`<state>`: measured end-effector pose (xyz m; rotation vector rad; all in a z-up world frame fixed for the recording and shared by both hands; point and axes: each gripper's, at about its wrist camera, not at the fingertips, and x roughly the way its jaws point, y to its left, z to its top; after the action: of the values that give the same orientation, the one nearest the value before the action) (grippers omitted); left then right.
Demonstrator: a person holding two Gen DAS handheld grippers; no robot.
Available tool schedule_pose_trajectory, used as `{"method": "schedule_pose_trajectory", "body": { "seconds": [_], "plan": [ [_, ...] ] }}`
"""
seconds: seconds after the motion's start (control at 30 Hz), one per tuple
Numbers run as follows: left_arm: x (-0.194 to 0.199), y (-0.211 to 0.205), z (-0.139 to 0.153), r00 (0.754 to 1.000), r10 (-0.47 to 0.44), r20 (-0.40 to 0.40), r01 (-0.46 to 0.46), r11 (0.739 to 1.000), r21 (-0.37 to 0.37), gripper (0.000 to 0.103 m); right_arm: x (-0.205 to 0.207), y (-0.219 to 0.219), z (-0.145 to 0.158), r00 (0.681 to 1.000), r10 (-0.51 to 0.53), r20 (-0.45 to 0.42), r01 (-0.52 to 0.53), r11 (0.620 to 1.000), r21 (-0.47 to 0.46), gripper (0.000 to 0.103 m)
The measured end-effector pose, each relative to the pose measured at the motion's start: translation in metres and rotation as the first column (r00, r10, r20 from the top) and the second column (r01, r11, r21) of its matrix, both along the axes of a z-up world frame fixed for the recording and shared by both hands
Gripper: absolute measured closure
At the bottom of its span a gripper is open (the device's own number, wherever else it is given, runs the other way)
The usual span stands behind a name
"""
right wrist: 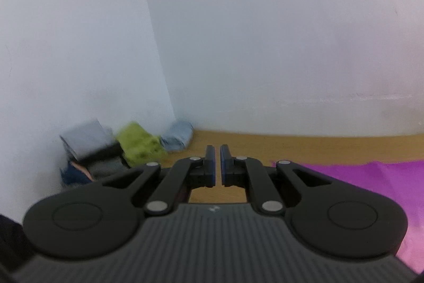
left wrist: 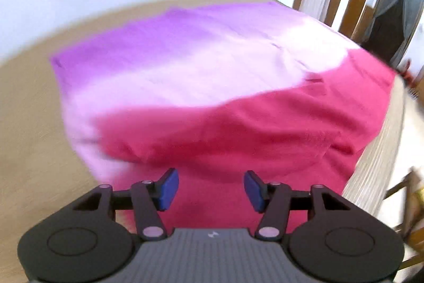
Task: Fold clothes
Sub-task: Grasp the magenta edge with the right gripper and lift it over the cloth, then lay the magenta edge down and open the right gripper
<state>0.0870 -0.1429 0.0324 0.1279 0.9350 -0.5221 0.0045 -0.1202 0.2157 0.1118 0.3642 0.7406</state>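
While the garment (left wrist: 212,86) is lying half-folded mid-frame, the left gripper (left wrist: 211,190) is hovering apart, empty. The right gripper (right wrist: 217,167) is sitting nearly together, gripping nothing; more folds are looking needed.

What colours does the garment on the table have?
The garment fades from purple through pale pink to deep pink; clearest in the left wrist view.

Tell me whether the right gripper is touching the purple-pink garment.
Apart. In the right wrist view the right gripper, shut and empty, points at the wall corner over bare table; the garment lies off to its right.
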Motion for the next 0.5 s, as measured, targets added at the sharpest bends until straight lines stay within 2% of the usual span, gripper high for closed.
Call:
{"method": "schedule_pose_trajectory", "body": {
  "seconds": [0.03,0.17,0.27,0.37,0.43,0.5],
  "plan": [
    [0.005,-0.005,-0.006,0.999,0.009,-0.031,-0.009,1.0,-0.015,0.048,-0.002,-0.003,-0.006,1.0,-0.017,-0.024,0.017,1.0,-0.021,0.094],
    [-0.007,-0.01,-0.008,0.999,0.0,-0.038,-0.002,0.999,-0.048,0.048,-0.023,-0.037,-0.052,0.982,-0.154,-0.11,0.145,0.986,-0.081,0.091],
    [-0.007,-0.014,-0.009,1.0,-0.011,-0.027,0.012,1.0,0.022,0.048,-0.042,-0.06,-0.11,0.931,-0.26,-0.257,0.227,0.962,-0.152,0.09],
    [-0.009,-0.016,-0.017,0.999,0.006,-0.045,-0.003,0.997,0.075,0.048,-0.067,-0.059,-0.167,0.881,-0.263,-0.394,0.176,0.954,-0.244,0.09],
    [-0.017,-0.015,-0.019,0.999,0.013,-0.043,-0.008,0.994,0.11,0.047,-0.079,-0.042,-0.194,0.878,-0.258,-0.402,0.116,0.932,-0.344,0.09],
    [-0.029,-0.015,-0.02,0.999,-0.004,-0.033,0.009,0.988,0.154,0.042,-0.08,-0.031,-0.21,0.887,-0.253,-0.386,0.089,0.914,-0.395,0.09]
  ]
}}
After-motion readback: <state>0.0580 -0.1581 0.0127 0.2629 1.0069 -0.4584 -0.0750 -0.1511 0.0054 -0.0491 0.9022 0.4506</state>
